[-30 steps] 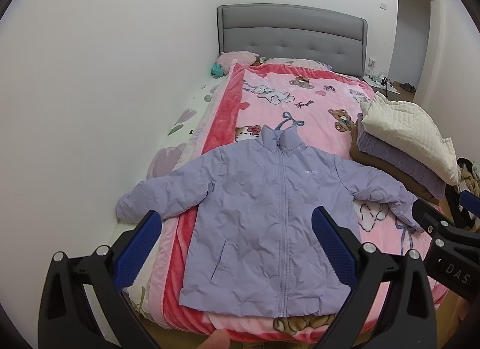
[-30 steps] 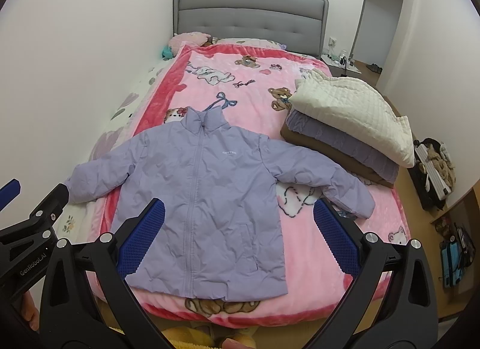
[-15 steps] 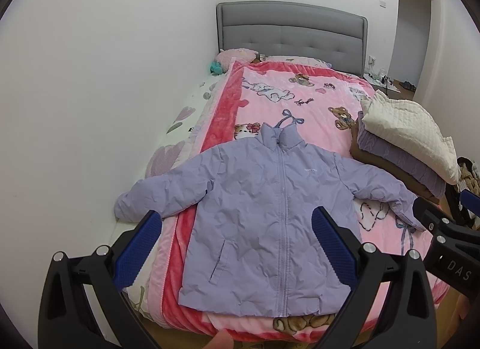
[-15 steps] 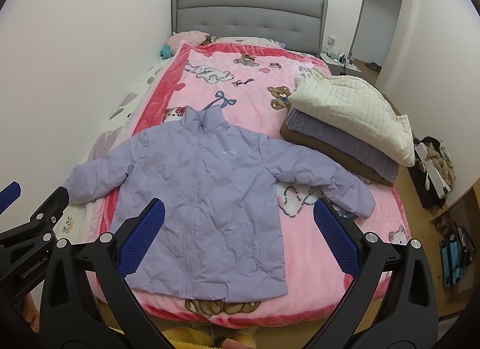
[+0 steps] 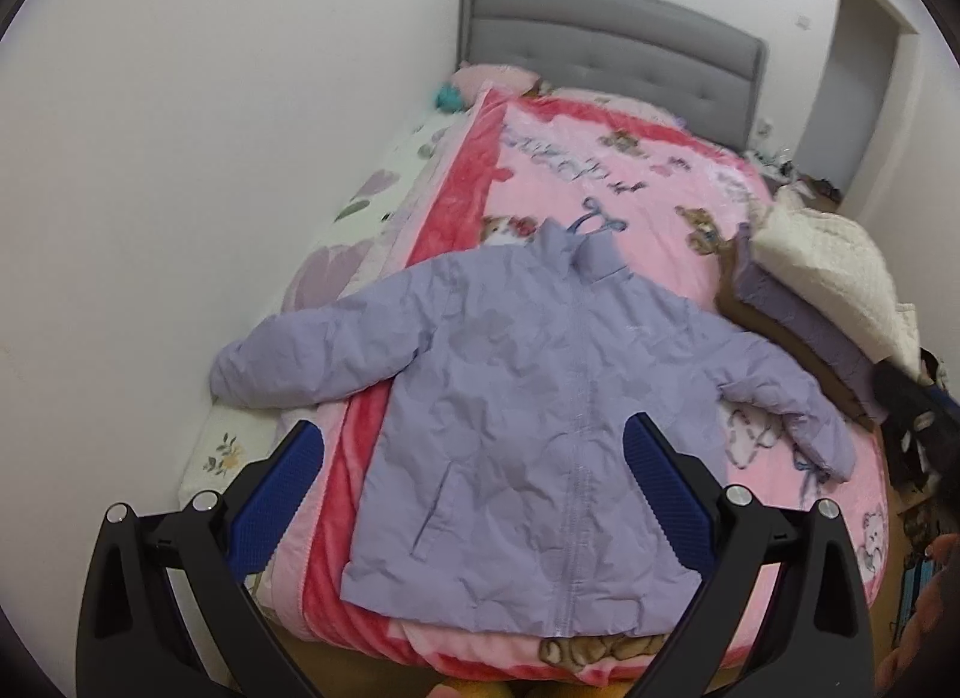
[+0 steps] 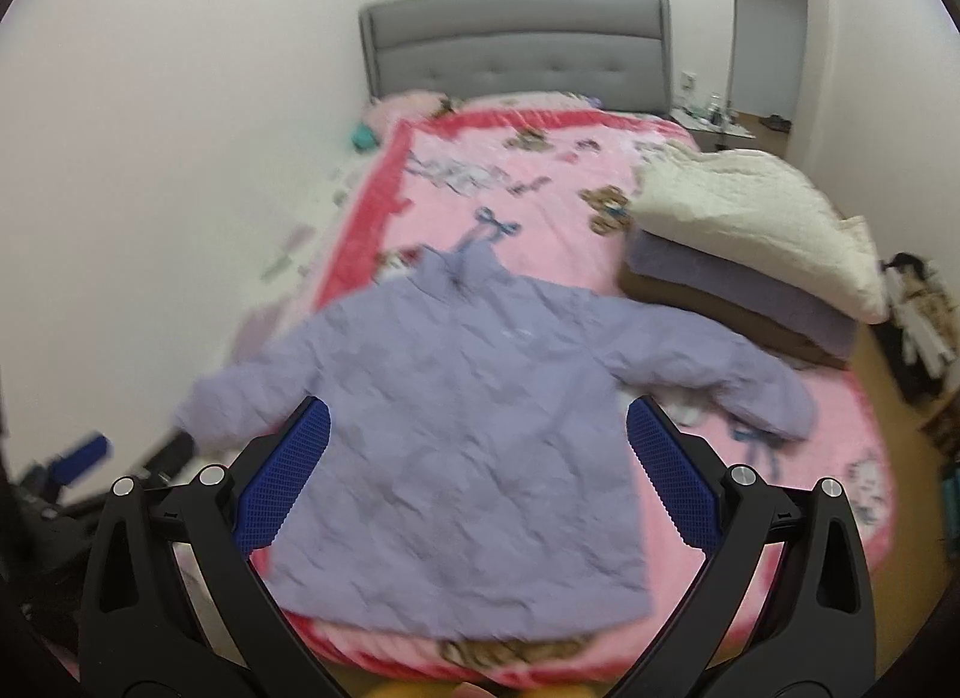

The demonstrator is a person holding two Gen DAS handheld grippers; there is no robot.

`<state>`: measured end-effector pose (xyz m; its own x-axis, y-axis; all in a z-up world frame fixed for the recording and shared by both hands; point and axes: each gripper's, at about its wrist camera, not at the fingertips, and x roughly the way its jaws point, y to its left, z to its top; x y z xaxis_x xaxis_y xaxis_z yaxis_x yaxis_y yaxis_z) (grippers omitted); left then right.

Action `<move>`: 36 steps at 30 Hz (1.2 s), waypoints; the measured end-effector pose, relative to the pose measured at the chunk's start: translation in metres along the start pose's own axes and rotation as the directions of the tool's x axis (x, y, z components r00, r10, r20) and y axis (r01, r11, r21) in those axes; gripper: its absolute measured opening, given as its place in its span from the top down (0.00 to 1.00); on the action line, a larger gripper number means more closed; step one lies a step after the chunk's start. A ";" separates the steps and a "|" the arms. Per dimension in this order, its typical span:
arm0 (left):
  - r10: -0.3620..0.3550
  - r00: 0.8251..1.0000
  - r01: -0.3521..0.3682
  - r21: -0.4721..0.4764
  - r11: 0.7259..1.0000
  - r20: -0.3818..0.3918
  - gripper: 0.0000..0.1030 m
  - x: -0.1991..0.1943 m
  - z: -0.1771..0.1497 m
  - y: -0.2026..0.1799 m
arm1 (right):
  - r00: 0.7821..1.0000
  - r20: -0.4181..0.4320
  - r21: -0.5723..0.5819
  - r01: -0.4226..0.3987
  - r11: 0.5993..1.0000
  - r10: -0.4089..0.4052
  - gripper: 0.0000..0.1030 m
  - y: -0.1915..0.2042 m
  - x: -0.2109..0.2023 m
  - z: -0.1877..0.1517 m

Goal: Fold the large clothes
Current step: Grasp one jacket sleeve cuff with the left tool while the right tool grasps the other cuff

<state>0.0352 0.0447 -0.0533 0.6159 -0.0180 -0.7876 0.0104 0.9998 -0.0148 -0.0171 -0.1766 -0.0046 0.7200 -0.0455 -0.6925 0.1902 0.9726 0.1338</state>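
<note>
A lilac puffer jacket (image 5: 528, 410) lies flat, front up and zipped, on the pink cartoon blanket (image 5: 654, 182) at the foot of the bed, sleeves spread to both sides. It also shows, blurred, in the right wrist view (image 6: 474, 446). My left gripper (image 5: 474, 458) is open and empty, held above the jacket's lower half. My right gripper (image 6: 477, 452) is open and empty, also above the jacket's lower half. The right gripper's body shows at the right edge of the left wrist view (image 5: 918, 416).
A stack of folded clothes, cream on lilac on brown (image 6: 756, 242), sits on the bed's right side. A grey headboard (image 5: 606, 50) stands at the far end. A white wall runs along the left. Bags lie on the floor at right (image 6: 924, 314).
Both grippers have moved forward and lower toward the bed; the jacket looks larger and both views tilt. The right view is motion-blurred. The jacket has not moved.
</note>
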 end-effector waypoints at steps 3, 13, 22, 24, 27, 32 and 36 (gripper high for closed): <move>-0.007 1.000 0.005 -0.062 0.998 -0.021 0.04 0.021 0.001 0.018 | 0.999 -0.032 -0.075 0.015 0.997 -0.018 0.08 0.005 0.023 0.003; -0.014 0.999 0.029 -0.373 0.927 0.043 0.04 0.089 -0.009 0.101 | 0.993 -0.084 -0.133 -0.094 0.987 0.083 0.08 0.022 0.118 0.017; -0.019 0.985 0.134 -0.696 0.705 0.171 0.04 0.219 -0.045 0.251 | 0.966 -0.171 -0.104 -0.215 0.971 0.196 0.08 0.085 0.188 0.012; -0.020 0.987 0.134 -0.731 0.669 0.162 0.04 0.259 -0.053 0.283 | 0.969 -0.161 -0.096 -0.204 0.974 0.187 0.08 0.104 0.199 0.010; -0.046 0.986 0.158 -0.795 0.586 0.162 0.05 0.307 -0.071 0.323 | 0.967 -0.175 -0.119 -0.209 0.971 0.187 0.08 0.130 0.219 0.007; -0.078 0.984 0.180 -0.856 0.484 0.163 0.05 0.368 -0.090 0.359 | 0.965 -0.239 -0.225 -0.167 0.960 0.111 0.08 0.166 0.260 -0.007; -0.127 0.971 0.239 -0.868 0.436 0.203 0.05 0.401 -0.089 0.371 | 0.955 -0.282 -0.231 -0.162 0.959 0.093 0.08 0.182 0.278 -0.017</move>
<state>0.2159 0.4083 -0.4289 0.7567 -0.1447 -0.6376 -0.5319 0.4308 -0.7291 0.2064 -0.0084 -0.1854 0.5172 0.1114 -0.8486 -0.0882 0.9931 0.0767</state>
